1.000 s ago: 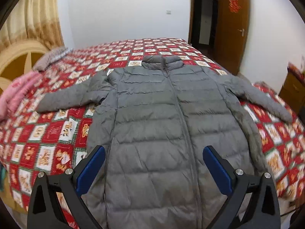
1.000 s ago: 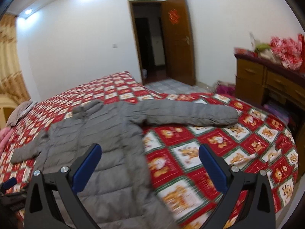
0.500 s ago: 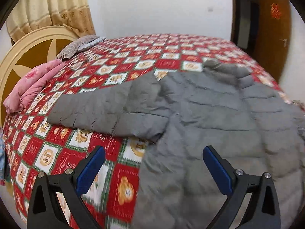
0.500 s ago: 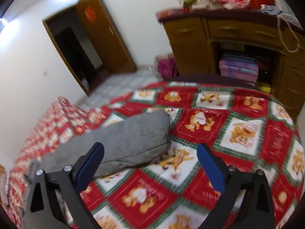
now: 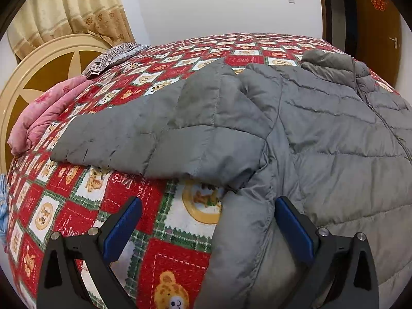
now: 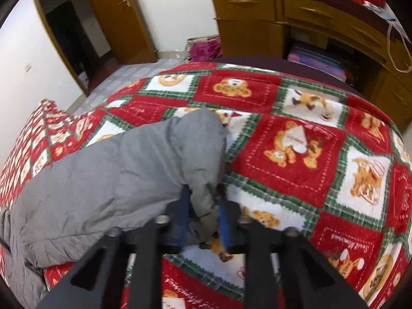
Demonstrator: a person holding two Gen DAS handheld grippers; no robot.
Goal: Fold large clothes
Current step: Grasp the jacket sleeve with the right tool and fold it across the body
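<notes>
Grey puffer jacket [image 5: 334, 139] lies spread front-up on the bed [image 5: 159, 206] over the bear-print blanket, sleeves out to the sides, likely so they can be folded in first. Right tongs [image 6: 203, 221] are pressed together, pinching the right sleeve cuff [image 6: 206, 180]. Left tongs [image 5: 208, 229] are spread wide, holding nothing, the jacket's side seam below the armpit between the blue pads.

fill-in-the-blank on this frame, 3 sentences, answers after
1. The right gripper is shut on the jacket's ____.
2. The left gripper is ____, holding nothing.
3. The grey jacket lies on a red ____ printed with bears.

Missing words: sleeve cuff; open; blanket
</notes>
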